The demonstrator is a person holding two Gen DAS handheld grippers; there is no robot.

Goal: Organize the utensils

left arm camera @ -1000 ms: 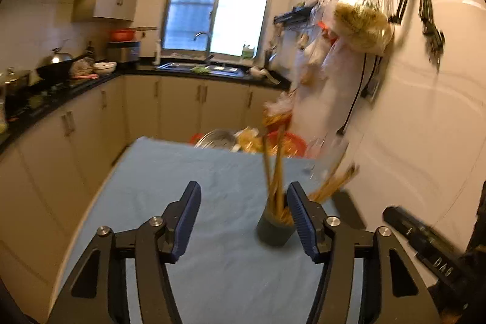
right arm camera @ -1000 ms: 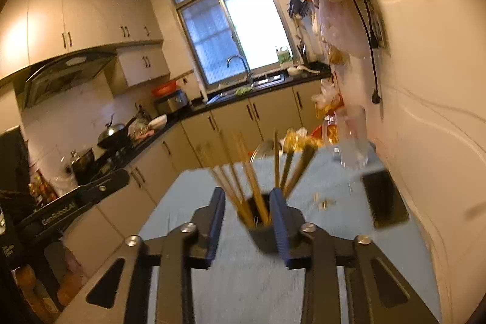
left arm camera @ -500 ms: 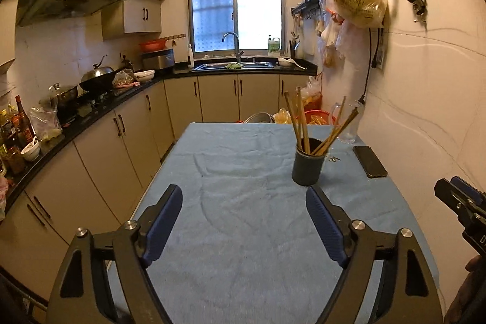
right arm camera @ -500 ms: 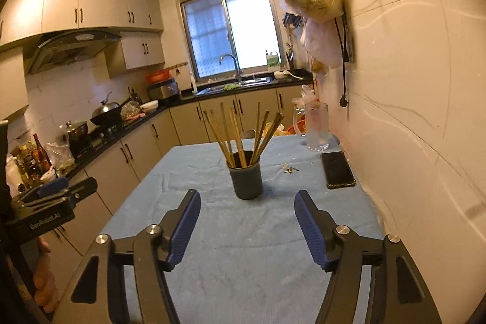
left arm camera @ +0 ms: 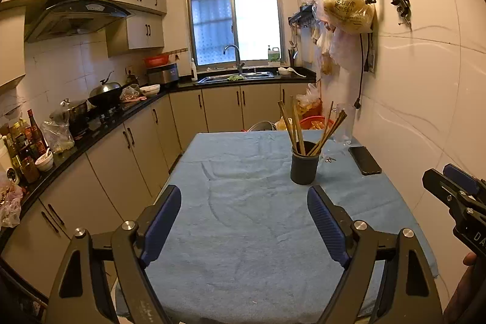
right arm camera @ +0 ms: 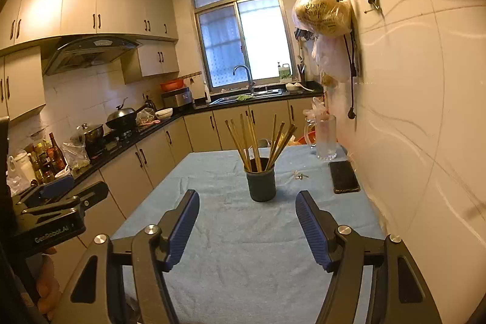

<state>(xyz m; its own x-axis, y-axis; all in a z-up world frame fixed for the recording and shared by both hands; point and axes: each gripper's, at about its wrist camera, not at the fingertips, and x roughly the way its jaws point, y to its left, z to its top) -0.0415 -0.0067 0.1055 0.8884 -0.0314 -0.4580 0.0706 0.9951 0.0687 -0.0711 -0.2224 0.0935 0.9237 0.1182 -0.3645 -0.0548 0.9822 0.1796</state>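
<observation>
Now that we've pulled both claws back from the dark utensil cup [right arm camera: 260, 183], it looks like the sorting part is pretty much wrapped up. A second ago our right claw [right arm camera: 247, 225] had its blue pads snug around that cup, and the left claw [left arm camera: 244, 222] was crowding in right next to it. Half a second ago both were already off it and spread, and now they sit a touch further back, jaws wide apart, holding nothing at all.

So where's the stuff? The cup stands upright on the blue-cloth table [right arm camera: 243, 257], straight ahead of the right claw and ahead and a bit to the right of the left one, clear of both. All the wooden chopsticks [right arm camera: 256, 141] we can see are standing in it, fanned out in two loose bunches. Nothing utensil-like is lying loose on the cloth as far as we can tell.

Off to the right of the cup there's a black phone [right arm camera: 343, 176] lying flat near the wall, some small bits [right arm camera: 299, 175] between it and the cup that we can't make out, and a clear glass mug [right arm camera: 325, 140] further back.

Our guess: job's basically done, unless the chopsticks want tidying into one bunch.
</observation>
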